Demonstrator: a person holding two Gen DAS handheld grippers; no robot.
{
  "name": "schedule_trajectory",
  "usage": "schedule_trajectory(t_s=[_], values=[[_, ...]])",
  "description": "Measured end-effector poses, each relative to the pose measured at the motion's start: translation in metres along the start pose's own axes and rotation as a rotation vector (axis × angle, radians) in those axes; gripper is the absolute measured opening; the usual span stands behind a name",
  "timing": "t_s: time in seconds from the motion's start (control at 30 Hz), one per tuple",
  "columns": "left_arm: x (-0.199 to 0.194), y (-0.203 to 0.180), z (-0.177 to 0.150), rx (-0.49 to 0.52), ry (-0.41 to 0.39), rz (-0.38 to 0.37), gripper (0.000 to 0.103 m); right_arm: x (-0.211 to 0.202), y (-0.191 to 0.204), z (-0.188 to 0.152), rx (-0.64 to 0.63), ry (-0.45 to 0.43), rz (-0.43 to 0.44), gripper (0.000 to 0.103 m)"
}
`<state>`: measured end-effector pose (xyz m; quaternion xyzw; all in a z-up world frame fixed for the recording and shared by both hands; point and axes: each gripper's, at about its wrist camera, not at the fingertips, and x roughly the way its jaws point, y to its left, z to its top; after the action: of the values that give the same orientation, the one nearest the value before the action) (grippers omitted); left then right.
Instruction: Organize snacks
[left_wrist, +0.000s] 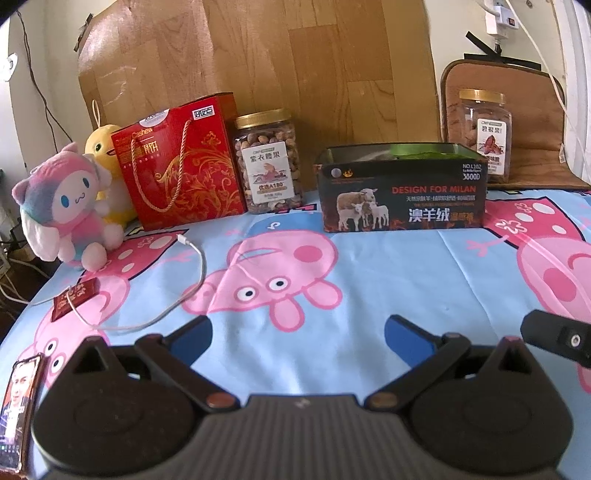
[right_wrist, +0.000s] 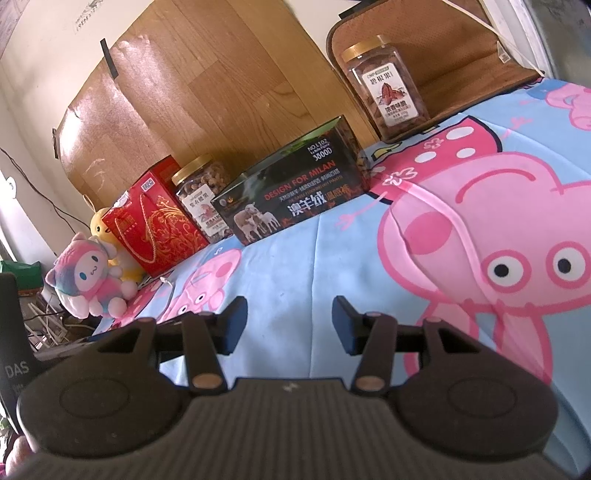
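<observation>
Left hand-held gripper (left_wrist: 298, 334): nearest the lens, blue-padded fingers spread wide, nothing between them, above the sheet.
Right hand-held gripper (right_wrist: 290, 325): fingers parted, nothing held, above the sheet.
Surface: blue cartoon-pig sheet (left_wrist: 388, 266); whether a bed or a tabletop lies under it cannot be told.
Backdrop: wood-grain board (left_wrist: 258, 66) leaning on a pale wall; brown cushion (left_wrist: 535, 122) at the right.
Snack row, left to right at the far edge: red gift bag (left_wrist: 181, 166), printed "Cashew", rope handle; gold-lidded nut jar (left_wrist: 269, 162), just beside the bag; black open-topped box (left_wrist: 402, 192), printed "DESIGN FOR MILAN", "NO.L102", with sheep pictured, apart from that jar; second gold-lidded jar (left_wrist: 484, 136), behind the box's right end, on the cushion.
Toys: pink plush doll (left_wrist: 66, 210) and yellow plush duck (left_wrist: 101, 147), left of the bag.
Left view only: small red packet (left_wrist: 75, 299) on the sheet under a white cable (left_wrist: 177, 291); phone (left_wrist: 18, 410) with lit screen at the lower left edge.
Right view only: dark object lettered "DAS" (right_wrist: 14, 354) at the left edge.
</observation>
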<state>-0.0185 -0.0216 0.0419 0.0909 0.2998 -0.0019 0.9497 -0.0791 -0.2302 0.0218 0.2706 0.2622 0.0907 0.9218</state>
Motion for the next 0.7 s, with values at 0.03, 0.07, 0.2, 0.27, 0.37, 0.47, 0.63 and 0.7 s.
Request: schedule_trajectory(t_s=[0.03, 0.07, 0.2, 0.27, 0.37, 0.47, 0.63, 0.7], values=[[0.0002, 0.0000, -0.0001, 0.001, 0.001, 0.000, 0.103, -0.0001, -0.0001, -0.0005, 0.001, 0.000, 0.000, 0.054], [0.0007, 0.0000, -0.0001, 0.002, 0.002, -0.002, 0.103, -0.0003, 0.0002, -0.0012, 0.001, 0.000, -0.001, 0.054], [0.0016, -0.0003, -0.0006, 0.004, 0.013, -0.016, 0.103, 0.0004, -0.0004, -0.0008, 0.006, 0.002, -0.004, 0.054], [0.0021, -0.0006, -0.0010, 0.003, 0.023, -0.028, 0.103, 0.0006, -0.0005, -0.0004, 0.007, 0.002, -0.007, 0.055], [0.0036, -0.0002, -0.0014, -0.004, 0.046, -0.051, 0.103, 0.0004, -0.0001, -0.0007, 0.007, 0.002, -0.015, 0.057], [0.0039, -0.0003, -0.0016, -0.006, 0.059, -0.065, 0.103, 0.0002, -0.0001, -0.0010, 0.007, -0.002, -0.023, 0.062], [0.0041, -0.0005, -0.0015, -0.007, 0.070, -0.077, 0.103, 0.0005, -0.0003, -0.0004, 0.004, -0.006, -0.035, 0.066], [0.0037, -0.0008, -0.0018, -0.007, 0.073, -0.079, 0.103, 0.0004, -0.0011, -0.0004, 0.007, -0.006, -0.038, 0.066]])
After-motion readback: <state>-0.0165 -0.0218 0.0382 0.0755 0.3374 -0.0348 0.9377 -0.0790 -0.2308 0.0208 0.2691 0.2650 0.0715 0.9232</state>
